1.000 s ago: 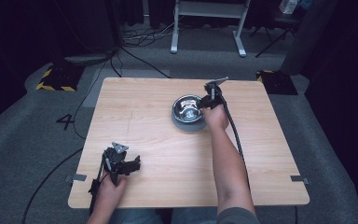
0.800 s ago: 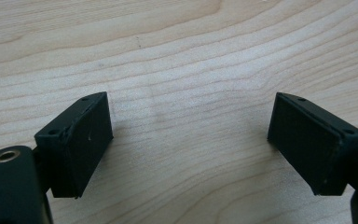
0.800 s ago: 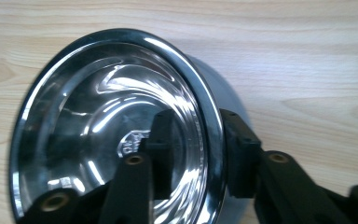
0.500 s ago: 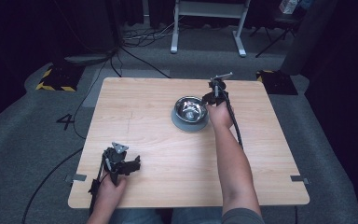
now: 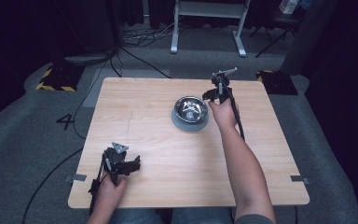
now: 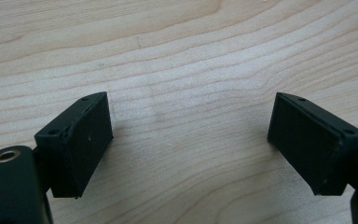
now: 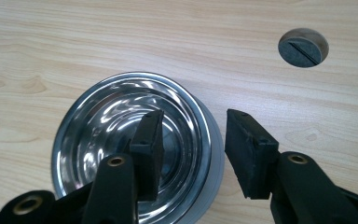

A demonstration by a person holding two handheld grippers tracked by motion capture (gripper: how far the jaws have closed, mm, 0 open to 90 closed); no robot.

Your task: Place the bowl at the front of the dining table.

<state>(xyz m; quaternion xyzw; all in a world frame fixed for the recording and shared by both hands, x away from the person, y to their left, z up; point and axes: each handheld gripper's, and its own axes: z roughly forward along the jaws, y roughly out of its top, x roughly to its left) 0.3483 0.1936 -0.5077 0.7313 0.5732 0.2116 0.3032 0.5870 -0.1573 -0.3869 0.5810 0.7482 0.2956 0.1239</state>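
Note:
A shiny steel bowl (image 5: 191,109) on a grey rubber base stands right of the table's centre. My right gripper (image 5: 211,95) hangs at the bowl's right rim. In the right gripper view the bowl (image 7: 98,126) is empty, and my right gripper (image 7: 193,123) is open, one jaw inside the bowl and the other outside its wall, the rim between them. My left gripper (image 5: 131,164) rests low near the front left of the table. In the left gripper view, the left gripper (image 6: 191,126) is open wide over bare wood, holding nothing.
The light wooden table (image 5: 140,112) has a round grey cable hole (image 7: 303,46) beyond the bowl. Cables trail from both grippers off the front edge. Dark carpet, a desk frame (image 5: 209,18) and hazard-striped plates lie around the table.
The right gripper has shifted a little to the far right, from over the bowl to its right rim. The left gripper has stayed put.

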